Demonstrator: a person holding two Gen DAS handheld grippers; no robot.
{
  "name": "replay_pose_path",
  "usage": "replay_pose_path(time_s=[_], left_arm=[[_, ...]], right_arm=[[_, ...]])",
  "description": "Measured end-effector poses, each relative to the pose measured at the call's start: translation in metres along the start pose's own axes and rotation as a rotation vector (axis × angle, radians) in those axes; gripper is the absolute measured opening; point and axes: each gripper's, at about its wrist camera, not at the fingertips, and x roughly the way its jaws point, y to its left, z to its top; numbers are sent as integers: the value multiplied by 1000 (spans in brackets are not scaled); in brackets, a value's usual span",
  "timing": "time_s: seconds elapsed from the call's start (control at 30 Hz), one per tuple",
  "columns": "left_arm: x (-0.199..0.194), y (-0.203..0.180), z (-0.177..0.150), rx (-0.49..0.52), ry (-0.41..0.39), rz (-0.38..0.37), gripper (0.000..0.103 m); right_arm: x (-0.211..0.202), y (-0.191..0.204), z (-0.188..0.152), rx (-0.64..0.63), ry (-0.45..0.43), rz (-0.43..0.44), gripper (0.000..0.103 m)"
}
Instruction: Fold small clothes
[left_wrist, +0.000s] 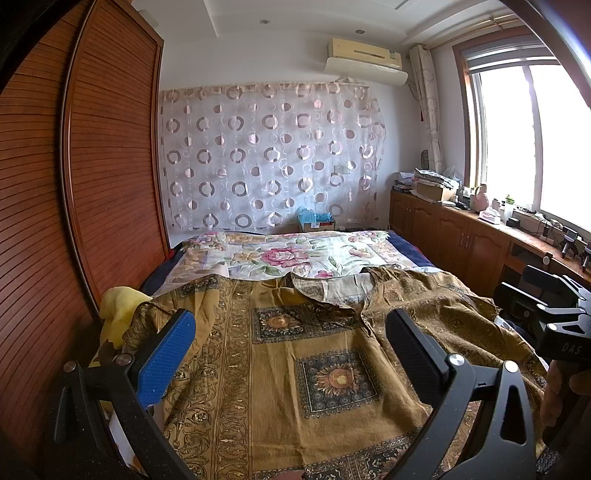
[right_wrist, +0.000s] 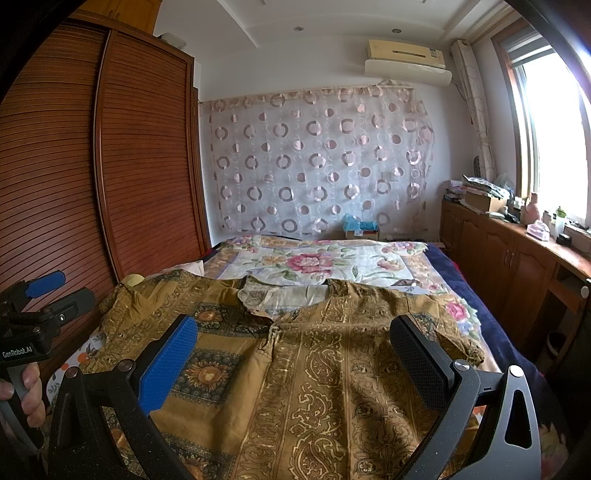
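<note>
A mustard-brown patterned top (left_wrist: 295, 354) (right_wrist: 325, 362) lies spread flat on the bed, its neckline pointing toward the far wall. Sunflower squares run down its left half. My left gripper (left_wrist: 291, 339) hovers above the garment's left half, wide open, with nothing between the blue finger (left_wrist: 166, 358) and the black finger (left_wrist: 417, 354). My right gripper (right_wrist: 295, 350) hangs over the right half near the neckline, also wide open and empty. In the left wrist view the right gripper (left_wrist: 554, 310) shows at the right edge. The left gripper (right_wrist: 48, 291) appears at the left in the right wrist view, held by a hand (right_wrist: 29, 391).
A floral bedsheet (left_wrist: 295, 254) covers the bed beyond the garment. A slatted wooden wardrobe (left_wrist: 74, 203) runs along the left. A yellow cloth (left_wrist: 118, 310) lies by the bed's left edge. Low wooden cabinets (right_wrist: 517, 258) with clutter line the right under the window.
</note>
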Motion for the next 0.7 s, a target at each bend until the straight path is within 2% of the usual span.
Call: replay_pose_path(time_s=[0.33, 0.47, 0.7], left_arm=[[0, -1, 0, 1, -1, 1, 103], [2, 3, -1, 0, 11, 9, 103], [20, 39, -10, -2, 75, 51, 103]], right_arm=[[0, 1, 0, -1, 0, 1, 103], [3, 2, -1, -6, 9, 25, 103], [24, 12, -7, -55, 62, 103, 103]])
